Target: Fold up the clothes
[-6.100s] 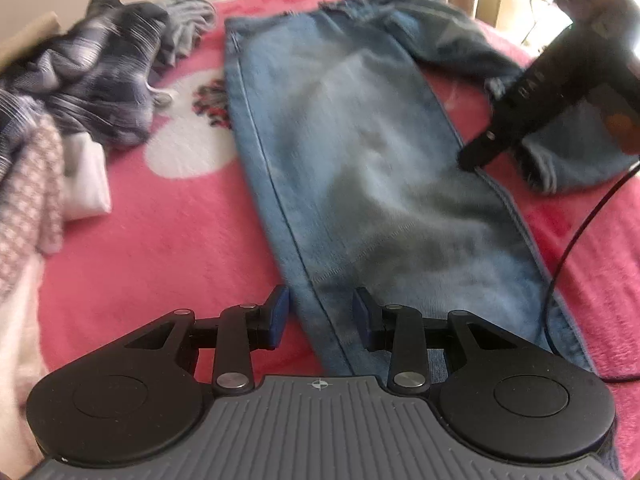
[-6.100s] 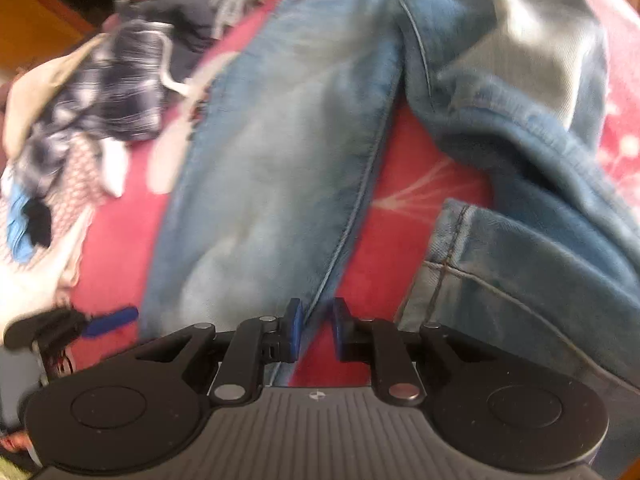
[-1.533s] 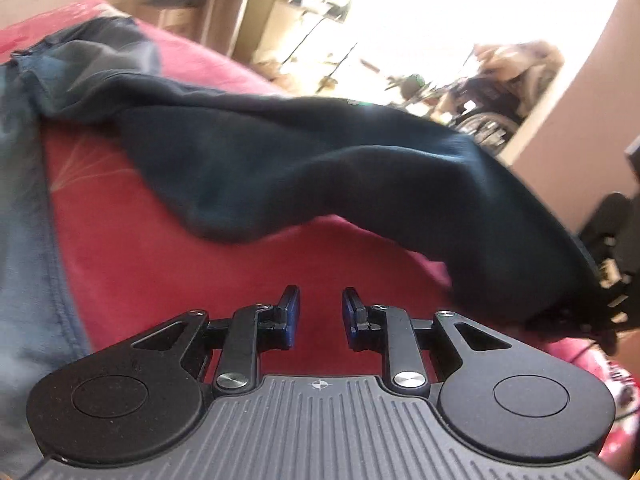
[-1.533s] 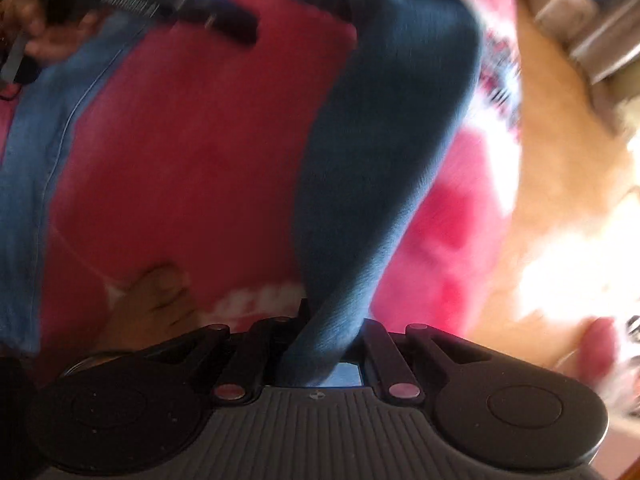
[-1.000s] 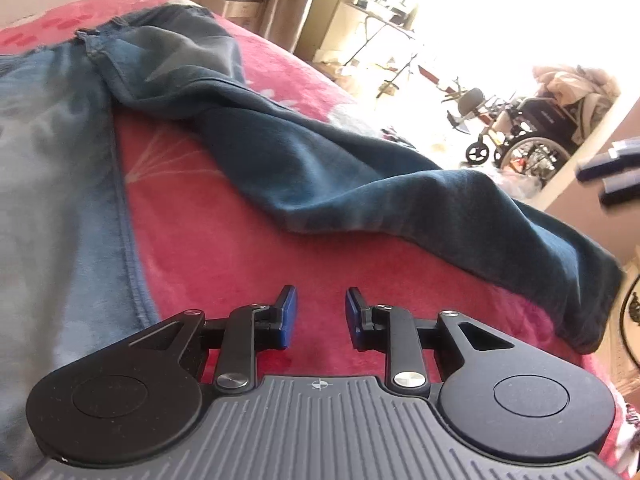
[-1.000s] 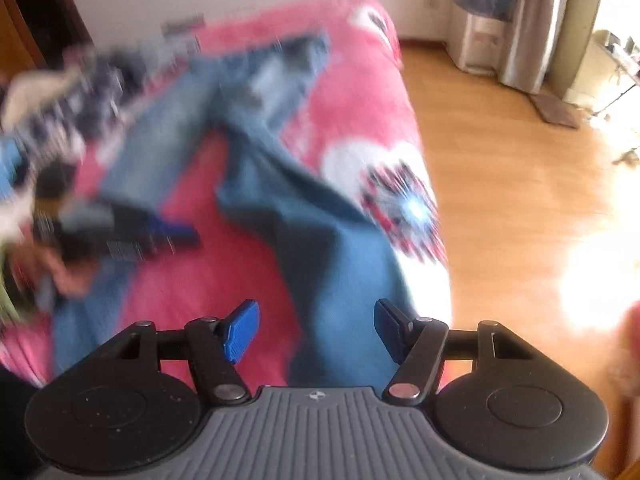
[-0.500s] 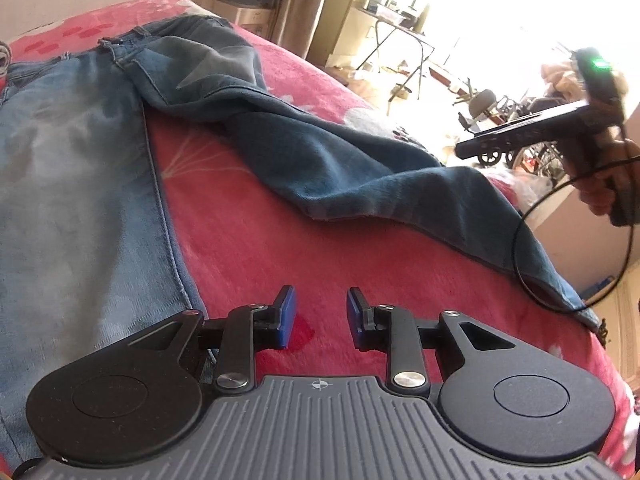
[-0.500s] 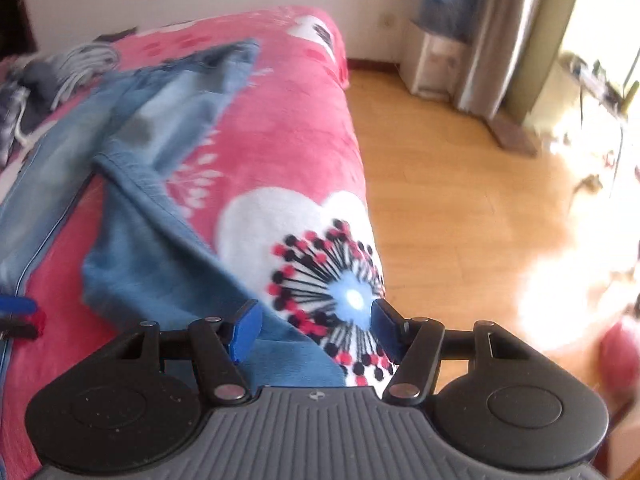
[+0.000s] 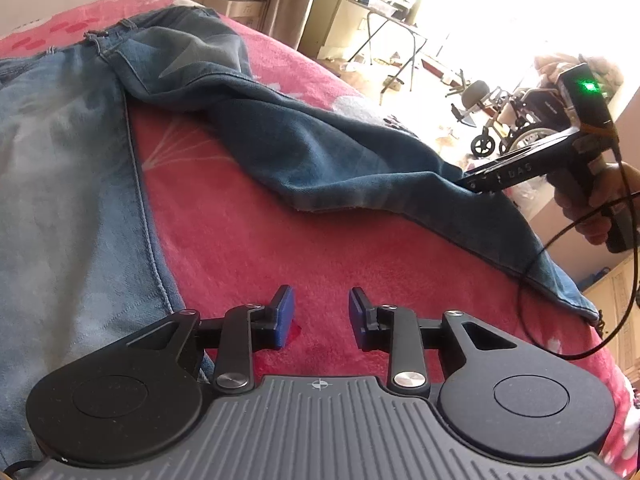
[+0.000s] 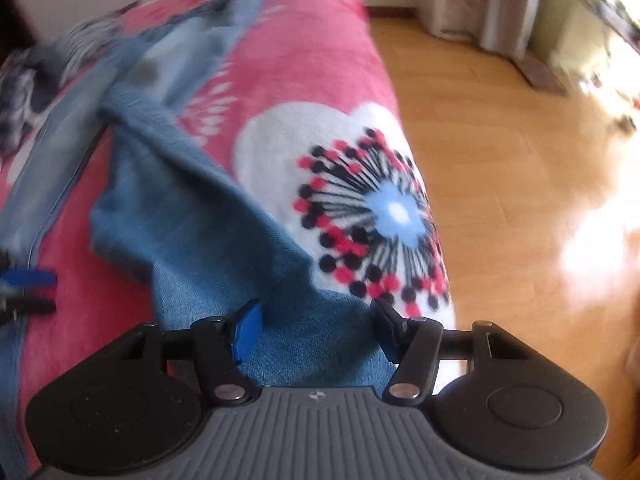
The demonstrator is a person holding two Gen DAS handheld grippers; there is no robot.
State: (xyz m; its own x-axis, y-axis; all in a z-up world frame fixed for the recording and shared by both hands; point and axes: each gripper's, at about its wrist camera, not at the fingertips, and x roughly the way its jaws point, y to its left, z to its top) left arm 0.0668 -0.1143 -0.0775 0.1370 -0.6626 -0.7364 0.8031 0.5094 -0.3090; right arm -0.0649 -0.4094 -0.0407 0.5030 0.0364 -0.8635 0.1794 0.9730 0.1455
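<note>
Left wrist: left claw [image 9: 318,318] parted, empty, jeans [image 9: 320,152] spread | right wrist: right claw [image 10: 316,330] parted over hem.

Blurred edges and cut-off denim

In the right wrist view motion blur smears the far end of the jeans [image 10: 188,60] and the clothes pile [image 10: 24,92] at the left edge beyond telling. The left hand-held gripper [image 10: 24,292] is cut off there. In the left wrist view the frame crops one jeans leg, and window glare washes out the room behind the wheelchair [image 9: 516,120].
</note>
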